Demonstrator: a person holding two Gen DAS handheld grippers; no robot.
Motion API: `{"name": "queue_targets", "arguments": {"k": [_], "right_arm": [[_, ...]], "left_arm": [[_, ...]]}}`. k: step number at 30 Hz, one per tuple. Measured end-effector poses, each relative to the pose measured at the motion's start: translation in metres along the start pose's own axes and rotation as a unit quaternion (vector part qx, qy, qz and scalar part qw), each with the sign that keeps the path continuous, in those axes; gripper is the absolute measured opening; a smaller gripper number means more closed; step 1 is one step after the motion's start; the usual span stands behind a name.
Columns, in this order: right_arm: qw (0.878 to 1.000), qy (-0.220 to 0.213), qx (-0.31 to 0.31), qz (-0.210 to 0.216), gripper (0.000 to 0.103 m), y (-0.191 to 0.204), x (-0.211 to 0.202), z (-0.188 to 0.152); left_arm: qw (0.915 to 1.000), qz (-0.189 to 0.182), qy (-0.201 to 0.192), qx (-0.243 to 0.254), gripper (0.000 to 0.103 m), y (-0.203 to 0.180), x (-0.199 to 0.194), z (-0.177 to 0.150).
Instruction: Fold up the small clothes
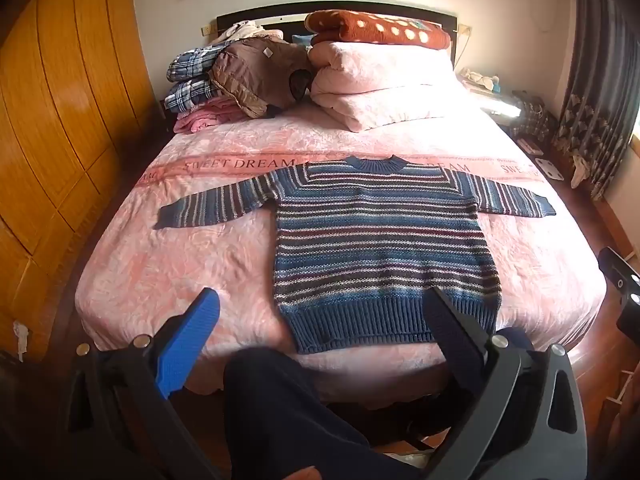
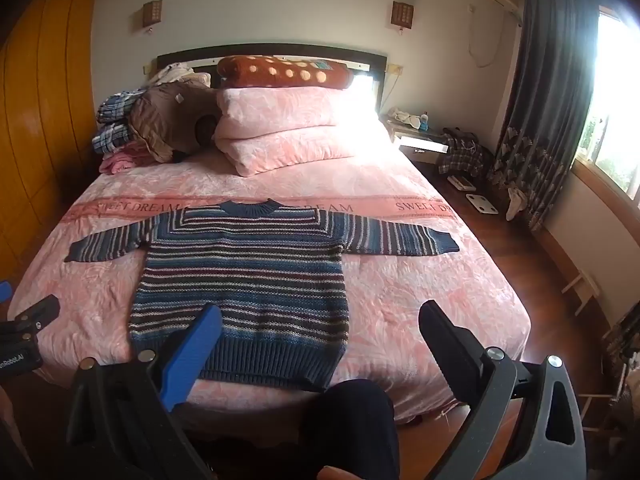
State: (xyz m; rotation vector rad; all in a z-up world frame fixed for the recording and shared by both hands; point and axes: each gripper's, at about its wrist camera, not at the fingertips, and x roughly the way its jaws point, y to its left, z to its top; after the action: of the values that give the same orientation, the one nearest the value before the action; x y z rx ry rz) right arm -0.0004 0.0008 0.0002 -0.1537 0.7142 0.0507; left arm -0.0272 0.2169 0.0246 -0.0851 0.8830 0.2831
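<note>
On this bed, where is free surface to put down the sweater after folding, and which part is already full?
Bare bedspread lies on both sides of the striped sweater, below each sleeve, down to the foot edge. A narrower strip is free between the collar and the pink pillows. The head end is crowded: clothes pile, pillows, dotted blanket.

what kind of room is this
A home bedroom, most likely. A large bed with a pink cover fills the view, folded quilts stacked by the dark headboard, and a curtained window to the right. A striped sweater lies spread flat on the bed.
</note>
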Motion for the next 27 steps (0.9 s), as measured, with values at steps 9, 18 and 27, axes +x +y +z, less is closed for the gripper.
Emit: {"name": "queue_targets", "arguments": {"k": [9, 18, 27], "right_arm": [[1.000, 0.002, 0.006, 0.004, 0.099, -0.0010, 0.0009, -0.0001], [1.000, 0.003, 0.007, 0.004, 0.099, -0.0038, 0.0028, -0.0023], [1.000, 0.002, 0.004, 0.005, 0.099, 0.0004, 0.0018, 0.0002]], "left_arm": [[1.0000, 0.000, 0.002, 0.000, 0.100, -0.0007, 0.0011, -0.0007], [1.0000, 0.004, -0.001, -0.001, 0.100, 0.0001, -0.0003, -0.0014], [0.9999, 0.008, -0.005, -0.006, 0.100, 0.0056, -0.0037, -0.0006]]}}
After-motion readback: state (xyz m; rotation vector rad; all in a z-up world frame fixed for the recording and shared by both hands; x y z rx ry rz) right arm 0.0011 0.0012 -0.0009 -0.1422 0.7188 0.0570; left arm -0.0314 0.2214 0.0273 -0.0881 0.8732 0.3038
